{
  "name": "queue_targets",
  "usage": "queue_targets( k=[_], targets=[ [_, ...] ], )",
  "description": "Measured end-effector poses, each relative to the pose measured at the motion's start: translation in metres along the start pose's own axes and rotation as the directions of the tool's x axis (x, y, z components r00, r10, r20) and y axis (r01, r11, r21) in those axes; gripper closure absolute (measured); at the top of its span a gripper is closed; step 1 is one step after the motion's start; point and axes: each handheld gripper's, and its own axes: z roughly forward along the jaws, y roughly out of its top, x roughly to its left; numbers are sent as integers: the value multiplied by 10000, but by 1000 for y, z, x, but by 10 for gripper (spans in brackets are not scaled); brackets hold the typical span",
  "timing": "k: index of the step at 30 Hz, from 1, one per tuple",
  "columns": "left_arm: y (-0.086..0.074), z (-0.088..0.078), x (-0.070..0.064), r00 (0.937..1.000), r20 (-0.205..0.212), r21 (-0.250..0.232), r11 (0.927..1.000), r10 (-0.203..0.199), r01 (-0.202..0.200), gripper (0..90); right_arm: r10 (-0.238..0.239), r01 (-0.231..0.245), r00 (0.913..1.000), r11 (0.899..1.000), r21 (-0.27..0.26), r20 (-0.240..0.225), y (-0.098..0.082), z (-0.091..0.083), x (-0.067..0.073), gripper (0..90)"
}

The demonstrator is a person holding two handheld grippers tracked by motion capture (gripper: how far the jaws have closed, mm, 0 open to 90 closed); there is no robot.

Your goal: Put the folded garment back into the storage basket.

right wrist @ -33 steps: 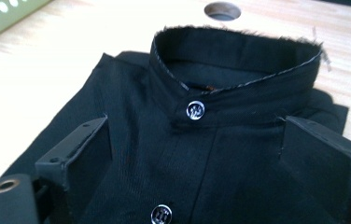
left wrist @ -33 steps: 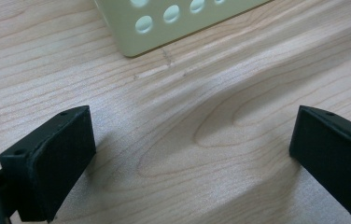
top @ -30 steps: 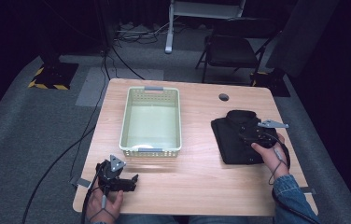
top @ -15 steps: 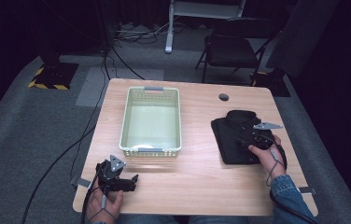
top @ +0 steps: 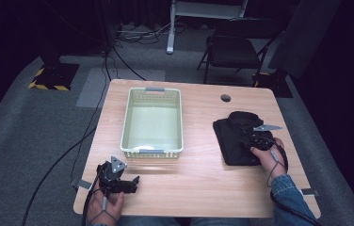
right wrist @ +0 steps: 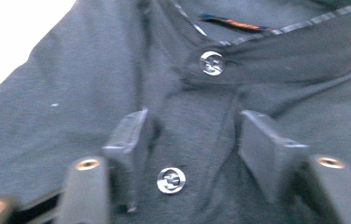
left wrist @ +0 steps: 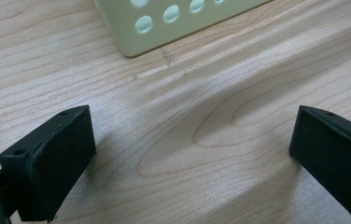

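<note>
Toward the right of the high view, a folded dark button-up shirt is seen lying flat on the wooden surface, well apart from the pale perforated basket at centre. The right gripper is set down on the shirt, and its fingers have just been closing: in the right gripper view they stand half drawn together on either side of the button placket, pressed into the cloth with a small button between them, though a firm pinch is not yet shown. The fabric is judged soft, light and limp, likely to sag and unfold when lifted; a hold on a gathered ridge of several layers near the placket is judged best. At lower left, the left gripper rests with fingers wide apart over bare wood.
</note>
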Motion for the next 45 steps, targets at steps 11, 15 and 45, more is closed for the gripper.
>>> queue_targets(
  k=[11, 15, 45],
  targets=[
    [0, 0, 0, 10000, 5, 2, 10000, 6, -6, 4, 145, -146, 9998, 9999, -45, -169, 1, 1, 5, 642],
    [0, 0, 0, 10000, 4, 1, 10000, 10, -10, 3, 219, -222, 9997, 9996, -172, -141, 0, -1, 5, 765],
    [0, 0, 0, 10000, -11, 3, 10000, 19, -19, 4, -376, 486, 9940, 9931, -1067, 1028, 35, -52, 16, 837]
  ],
)
